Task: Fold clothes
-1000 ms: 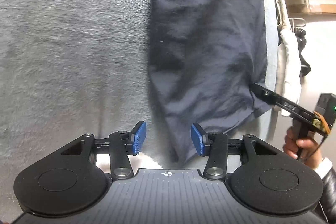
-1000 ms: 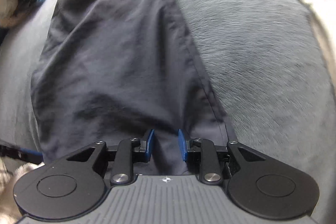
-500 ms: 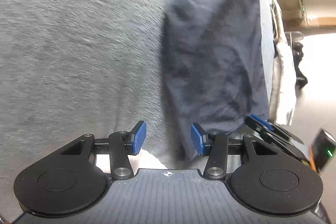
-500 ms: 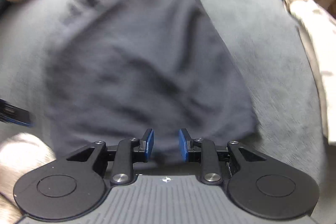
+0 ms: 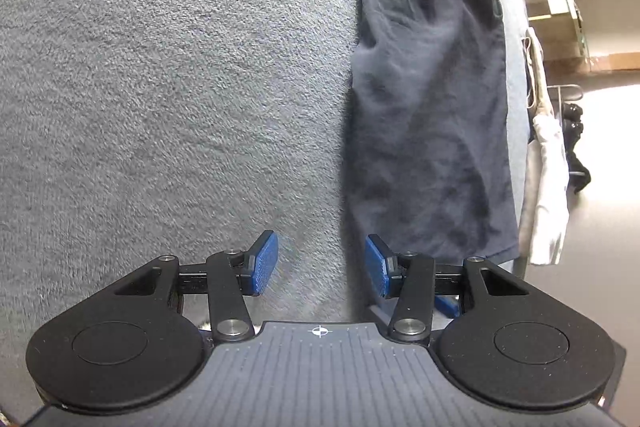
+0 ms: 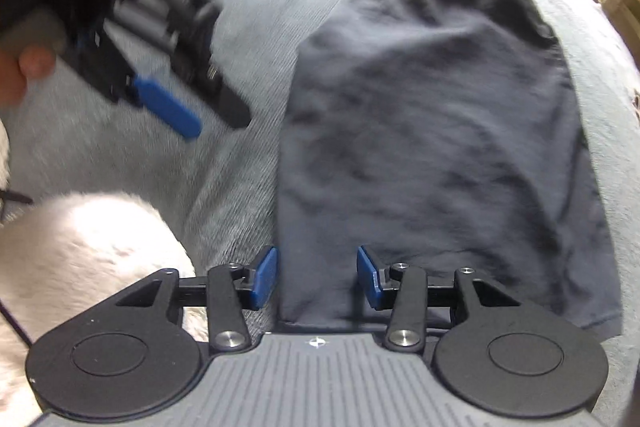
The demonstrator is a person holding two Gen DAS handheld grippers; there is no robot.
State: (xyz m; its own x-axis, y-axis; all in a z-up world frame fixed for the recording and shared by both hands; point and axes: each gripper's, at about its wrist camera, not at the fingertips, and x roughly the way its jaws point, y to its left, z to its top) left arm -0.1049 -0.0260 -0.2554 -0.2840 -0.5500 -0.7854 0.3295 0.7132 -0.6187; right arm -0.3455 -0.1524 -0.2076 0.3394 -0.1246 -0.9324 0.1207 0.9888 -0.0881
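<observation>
A dark navy garment (image 6: pixel 432 131) lies folded lengthwise on the grey fleece blanket (image 5: pixel 168 75). The right gripper (image 6: pixel 316 277) has just been opening, its pads straddling the garment's near edge without pressing it. The left gripper (image 5: pixel 321 263) hangs spread over bare blanket just beside the garment.

Each tool has the same look. The left gripper (image 5: pixel 320 263) has a wide grey base with thin lines running along it and a small white cross mark in a circle in the middle. On each side sits a big round black disc with a smaller circle pressed into it. Two black arms reach forward — each has a shiny silver screw at its bottom end and a small one near the top. The fingertips (image 5: pixel 262 263) are flat blue pads with tiny dots. The right gripper (image 6: pixel 316 277) matches — grey base, black discs, blue pads.
</observation>
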